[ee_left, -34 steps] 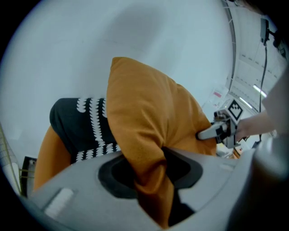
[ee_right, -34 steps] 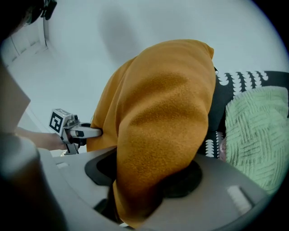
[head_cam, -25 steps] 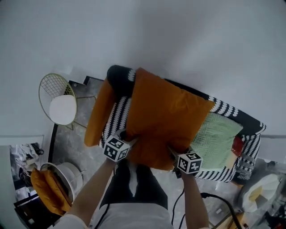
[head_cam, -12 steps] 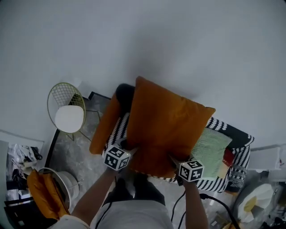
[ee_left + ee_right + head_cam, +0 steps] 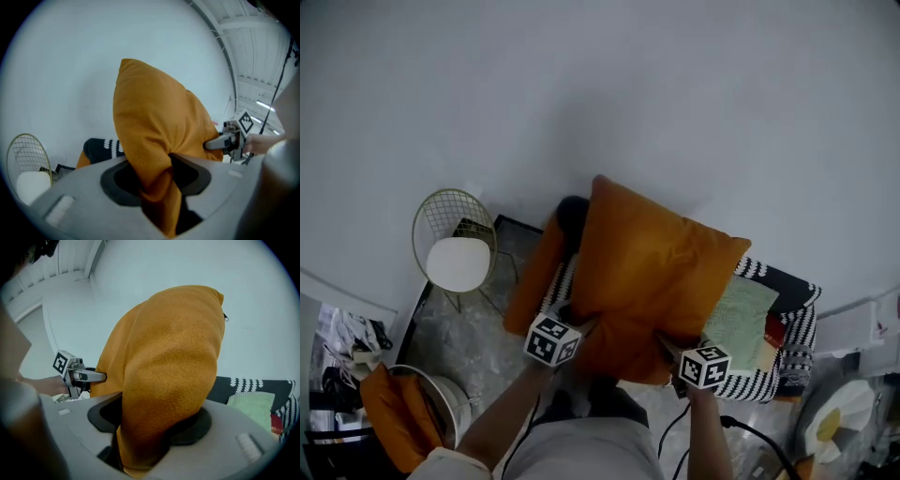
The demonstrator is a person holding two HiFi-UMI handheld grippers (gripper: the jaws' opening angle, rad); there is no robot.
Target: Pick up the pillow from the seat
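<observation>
The big orange pillow (image 5: 652,277) blocks most of the striped seat (image 5: 792,323) from sight, and a second orange cushion (image 5: 534,281) shows only partly at its side. The left gripper (image 5: 570,317) and right gripper (image 5: 667,343) each have their fingers pinching a bunched lower corner, tips buried in cloth. The pillow hangs above the seat, plump and soft, creased where it is gripped.

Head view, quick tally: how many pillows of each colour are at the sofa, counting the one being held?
Orange: 2, the held pillow and a spare orange pillow at the sofa's left end
Green: 1, the green pillow
Total: 3
</observation>
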